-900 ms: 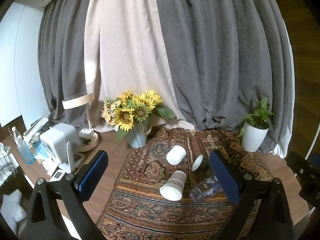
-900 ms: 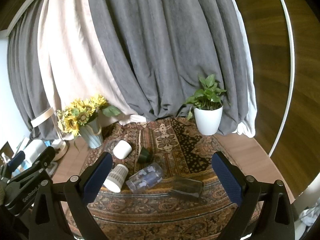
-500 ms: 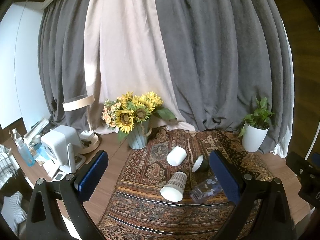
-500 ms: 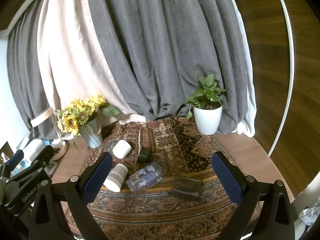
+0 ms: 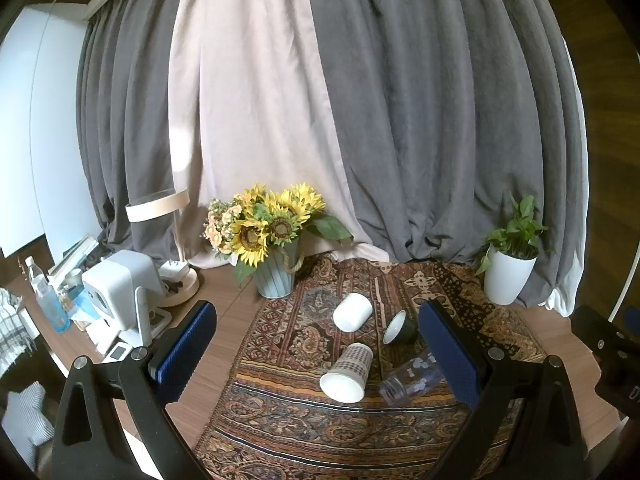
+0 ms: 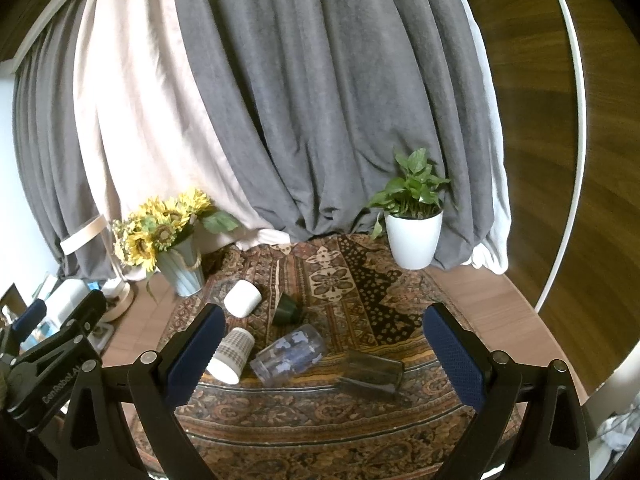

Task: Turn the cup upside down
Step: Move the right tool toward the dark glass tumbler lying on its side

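Both grippers hover above the near edge of the rug (image 6: 320, 420), fingers spread wide and holding nothing. From the left gripper (image 5: 320, 354) the view runs over the rug's left part; the right gripper (image 6: 324, 354) looks over its middle. Held high and back like this, each camera takes in all the cups at once, which suits choosing one before committing.

Five cups lie on their sides on the rug, none yet turned over. A white cup (image 6: 242, 298) lies toward the rug's far left, with a small dark cup (image 6: 286, 311) just beside it to the right. Nearer are a checked paper cup (image 6: 231, 355), its mouth facing the grippers, then a clear printed glass (image 6: 289, 354), then a dark glass (image 6: 370, 372) farthest right. The clear glass and the dark glass lie very close, possibly touching.

Sunflowers (image 6: 160, 224) stand off the rug's far left corner and a plant (image 6: 414, 236) at its far right, both well apart from the cups, so I judge they leave room to work.

The task looks barely begun. The dark glass lies nearest the right gripper's reach, though which cup is meant I cannot tell.
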The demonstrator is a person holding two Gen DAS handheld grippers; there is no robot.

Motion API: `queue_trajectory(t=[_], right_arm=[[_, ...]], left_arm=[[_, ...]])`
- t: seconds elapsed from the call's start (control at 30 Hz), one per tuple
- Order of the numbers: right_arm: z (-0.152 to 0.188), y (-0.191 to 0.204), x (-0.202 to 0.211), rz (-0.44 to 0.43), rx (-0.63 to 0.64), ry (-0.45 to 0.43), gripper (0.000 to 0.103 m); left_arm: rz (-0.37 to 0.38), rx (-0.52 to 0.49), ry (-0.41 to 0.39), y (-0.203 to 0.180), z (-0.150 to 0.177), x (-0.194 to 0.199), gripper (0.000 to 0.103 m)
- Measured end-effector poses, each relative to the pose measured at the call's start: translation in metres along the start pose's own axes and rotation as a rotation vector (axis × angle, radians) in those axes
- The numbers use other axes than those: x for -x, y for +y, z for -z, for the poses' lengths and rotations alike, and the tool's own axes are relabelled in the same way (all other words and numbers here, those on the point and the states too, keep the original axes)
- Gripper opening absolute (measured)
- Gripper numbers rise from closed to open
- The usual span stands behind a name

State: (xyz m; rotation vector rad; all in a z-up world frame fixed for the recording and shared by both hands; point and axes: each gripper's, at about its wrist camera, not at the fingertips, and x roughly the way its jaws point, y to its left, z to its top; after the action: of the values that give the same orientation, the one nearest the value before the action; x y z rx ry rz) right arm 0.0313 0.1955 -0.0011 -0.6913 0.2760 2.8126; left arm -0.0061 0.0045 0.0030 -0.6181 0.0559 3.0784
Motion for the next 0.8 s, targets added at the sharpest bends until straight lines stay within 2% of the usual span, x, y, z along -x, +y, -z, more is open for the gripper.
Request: queue_trajectory(t=[0.33,0.5,0.8], right_arm=[[0.0,-0.003,-0.009,0.0,0.011,0.022,0.1],[0.001,-0.007,-0.02,-0.008,0.026,0.054,0.1],[0.008,-0.02,-0.066,-0.028,0.099,0.25,0.1]], left_arm=[[-0.003,0.007,0.034,-0.006,0.001,-0.007,0.103],[-0.002,0.01,0.084,-0.014,0.004,-0.02,0.103],[-0.02,0.024,0.229,-0.04,0.03,-0.056,0.103]])
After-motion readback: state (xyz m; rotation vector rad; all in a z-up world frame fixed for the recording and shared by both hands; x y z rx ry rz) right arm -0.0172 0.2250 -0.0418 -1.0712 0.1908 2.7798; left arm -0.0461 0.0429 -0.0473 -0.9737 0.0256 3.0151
